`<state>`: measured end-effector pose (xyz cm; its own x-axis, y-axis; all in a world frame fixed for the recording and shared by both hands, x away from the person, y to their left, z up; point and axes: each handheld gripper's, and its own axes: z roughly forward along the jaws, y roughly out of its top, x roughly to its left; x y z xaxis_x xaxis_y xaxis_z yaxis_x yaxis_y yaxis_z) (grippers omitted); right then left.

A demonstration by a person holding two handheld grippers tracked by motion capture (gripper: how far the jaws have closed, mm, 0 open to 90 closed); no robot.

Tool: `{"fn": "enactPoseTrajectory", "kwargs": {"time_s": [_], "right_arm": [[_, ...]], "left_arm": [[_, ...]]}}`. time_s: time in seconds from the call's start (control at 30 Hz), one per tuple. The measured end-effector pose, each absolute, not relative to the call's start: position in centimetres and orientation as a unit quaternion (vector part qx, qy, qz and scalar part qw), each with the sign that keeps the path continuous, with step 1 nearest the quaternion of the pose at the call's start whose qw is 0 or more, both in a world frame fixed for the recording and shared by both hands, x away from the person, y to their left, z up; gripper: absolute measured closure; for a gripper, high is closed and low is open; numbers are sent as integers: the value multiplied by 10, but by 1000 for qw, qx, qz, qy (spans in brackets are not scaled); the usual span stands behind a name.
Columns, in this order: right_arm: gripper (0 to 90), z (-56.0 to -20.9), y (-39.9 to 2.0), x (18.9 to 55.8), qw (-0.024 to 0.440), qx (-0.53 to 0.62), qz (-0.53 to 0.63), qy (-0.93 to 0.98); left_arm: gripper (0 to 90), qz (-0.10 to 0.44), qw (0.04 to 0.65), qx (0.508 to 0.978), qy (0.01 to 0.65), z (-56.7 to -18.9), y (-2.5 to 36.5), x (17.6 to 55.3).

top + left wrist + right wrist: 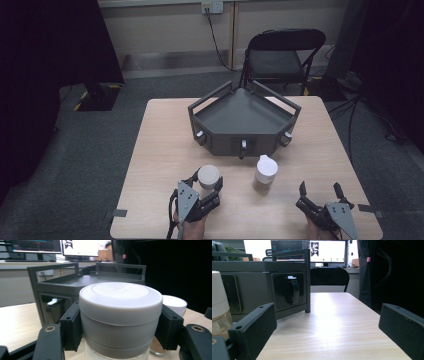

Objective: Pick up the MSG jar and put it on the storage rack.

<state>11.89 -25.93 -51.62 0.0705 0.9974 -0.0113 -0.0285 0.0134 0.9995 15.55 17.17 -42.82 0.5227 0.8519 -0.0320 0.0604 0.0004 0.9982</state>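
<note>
The left hand-held gripper [206,186] pinches a grey-lidded jar [208,176] near the front edge of the counter [160,150]; in the left gripper view its black pads [72,326] press against both sides of the jar's cap [120,300]. Just to the jar's right stands a white-capped bottle [265,172], apart from it. Behind both sits a dark grey tray-like rack [244,117]. The right hand-held gripper [321,189] rests at the counter's front right, its jaws spread with nothing between them.
</note>
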Motion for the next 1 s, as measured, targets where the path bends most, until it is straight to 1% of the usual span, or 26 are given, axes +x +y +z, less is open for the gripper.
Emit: {"fn": "enactPoseTrajectory", "kwargs": {"time_s": [0.2,0.57,1.0], "right_arm": [[1,-516,-259,119,528,507,486,478],[1,-516,-259,119,527,507,486,478],[1,-516,-260,119,526,506,487,479]], "left_arm": [[342,320,612,628,358,-421,174,165],[342,320,621,629,341,-392,178,182],[342,308,631,628,335,-361,177,220]]}}
